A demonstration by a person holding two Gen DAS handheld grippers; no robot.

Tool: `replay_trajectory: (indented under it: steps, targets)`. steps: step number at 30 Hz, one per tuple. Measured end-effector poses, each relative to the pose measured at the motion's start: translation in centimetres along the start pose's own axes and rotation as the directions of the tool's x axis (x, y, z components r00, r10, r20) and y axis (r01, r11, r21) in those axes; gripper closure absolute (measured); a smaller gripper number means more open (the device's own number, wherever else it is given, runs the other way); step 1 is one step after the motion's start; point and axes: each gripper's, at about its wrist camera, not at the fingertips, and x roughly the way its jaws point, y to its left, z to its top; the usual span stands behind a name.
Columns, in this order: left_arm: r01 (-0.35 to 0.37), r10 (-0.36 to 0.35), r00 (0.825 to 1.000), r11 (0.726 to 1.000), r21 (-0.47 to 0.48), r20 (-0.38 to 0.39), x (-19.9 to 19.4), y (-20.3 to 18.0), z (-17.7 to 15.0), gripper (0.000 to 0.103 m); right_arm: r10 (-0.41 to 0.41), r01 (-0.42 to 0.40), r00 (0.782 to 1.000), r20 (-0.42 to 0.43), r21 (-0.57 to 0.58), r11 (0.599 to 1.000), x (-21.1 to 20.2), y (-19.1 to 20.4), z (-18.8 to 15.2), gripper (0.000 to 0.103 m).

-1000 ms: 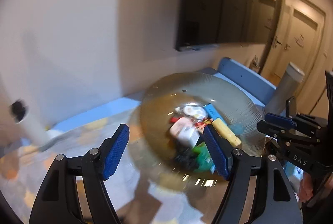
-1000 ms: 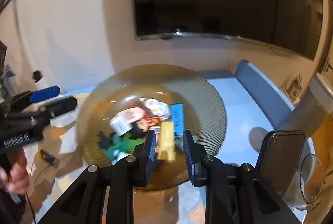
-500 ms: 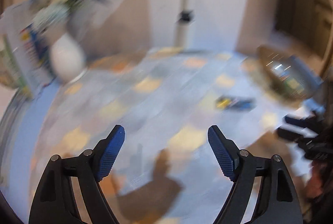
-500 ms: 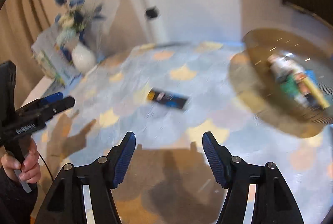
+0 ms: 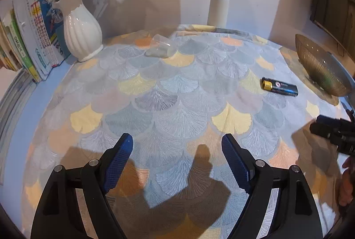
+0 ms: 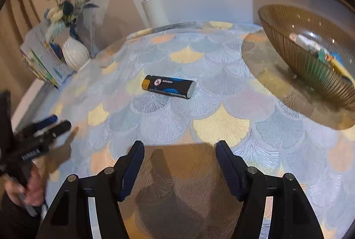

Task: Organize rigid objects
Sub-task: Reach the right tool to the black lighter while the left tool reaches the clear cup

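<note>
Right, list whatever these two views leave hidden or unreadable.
- Bowl contents: left wrist view, hidden behind its ribbed wall and cut by the edge.
- Items in the bowl: right wrist view, blurred.
- Book titles: too small.
- Lighter far side: hidden.

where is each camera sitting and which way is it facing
Left wrist: on the left tongs, angled down at the patterned tablecloth toward vase and wall; its open blue pads show, with the right tongs at the right edge.
Right wrist: on the right tongs, angled down at the lighter; the left tongs and a hand show at left.
Shared: lighter, vase, amber bowl, white pole.
</note>
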Motion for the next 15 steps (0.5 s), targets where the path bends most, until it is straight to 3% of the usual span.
replay_trajectory:
  steps: [4, 7, 9, 12, 15]
  targets:
    - [0.034, -0.037, 0.999, 0.996, -0.088, -0.026, -0.6, 1.9, 3.4, 0.022, -0.022, 0.022, 1.000, -0.011, -0.054, 0.998, 0.0, 1.1, 0.1, 0.038]
    - [-0.059, 0.043, 0.996, 0.978, -0.202, -0.081, 0.1, 3.8, 7.0, 0.022, -0.056, 0.045, 0.995, -0.084, -0.124, 0.991, 0.4, 2.5, 1.4, 0.038]
    - [-0.031, 0.012, 0.997, 0.970, -0.242, -0.080, 1.3, 4.3, 9.1, 0.022, -0.110, 0.095, 0.991, -0.070, -0.196, 0.976, 0.3, 3.6, 2.8, 0.037]
    - [-0.007, -0.024, 0.994, 0.958, -0.286, -0.102, 4.6, 4.9, 11.3, 0.022, -0.131, 0.122, 0.991, -0.014, -0.272, 0.954, 0.5, 4.2, 4.7, 0.022]
    - [0.026, -0.074, 0.990, 0.931, -0.365, -0.117, 8.0, 5.8, 12.4, 0.024, -0.142, 0.134, 0.990, -0.006, -0.298, 0.945, 1.6, 3.4, 6.0, 0.021]
